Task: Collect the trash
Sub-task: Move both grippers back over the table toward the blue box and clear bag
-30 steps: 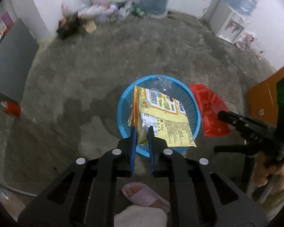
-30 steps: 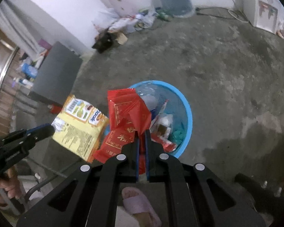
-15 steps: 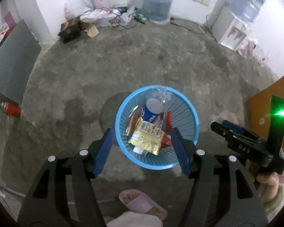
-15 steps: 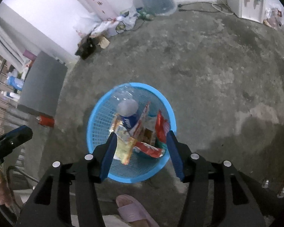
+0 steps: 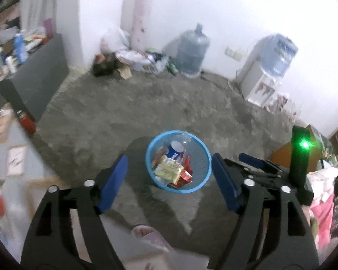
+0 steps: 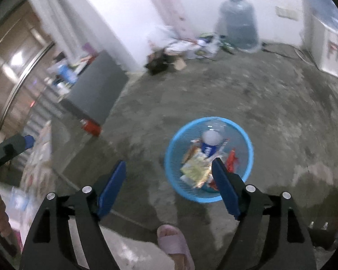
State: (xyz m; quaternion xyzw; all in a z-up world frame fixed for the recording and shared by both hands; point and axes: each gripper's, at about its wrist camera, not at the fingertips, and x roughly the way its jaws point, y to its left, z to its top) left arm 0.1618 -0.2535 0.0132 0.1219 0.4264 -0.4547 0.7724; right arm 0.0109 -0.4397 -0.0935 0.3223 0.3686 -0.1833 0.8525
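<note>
A blue mesh basket (image 5: 151, 157) (image 6: 208, 119) stands on the concrete floor. In it lie a yellow snack packet (image 5: 169, 171) (image 6: 195, 168), a red packet (image 5: 186, 175) (image 6: 233, 160) and a blue-and-white bottle (image 5: 175, 150) (image 6: 210, 144). My left gripper (image 5: 169, 157) hangs well above the basket, its jaws opening, with nothing between the blue pads. My right gripper (image 6: 169, 162) is also high up, to the basket's left in its own view, jaws opening and empty. It shows at the right of the left wrist view (image 5: 252, 160) with a green light.
A grey cabinet (image 5: 40, 76) stands at the left with a red can (image 5: 27, 121) at its foot. A water jug (image 5: 192, 54), a dispenser (image 5: 266, 76) and a clutter pile (image 5: 128, 60) line the far wall. A person's slippered foot (image 6: 175, 245) is below.
Both grippers let go: the yellow packet and the red packet dropped into the basket. The jaws spread wide, and both grippers rose away from the basket.
</note>
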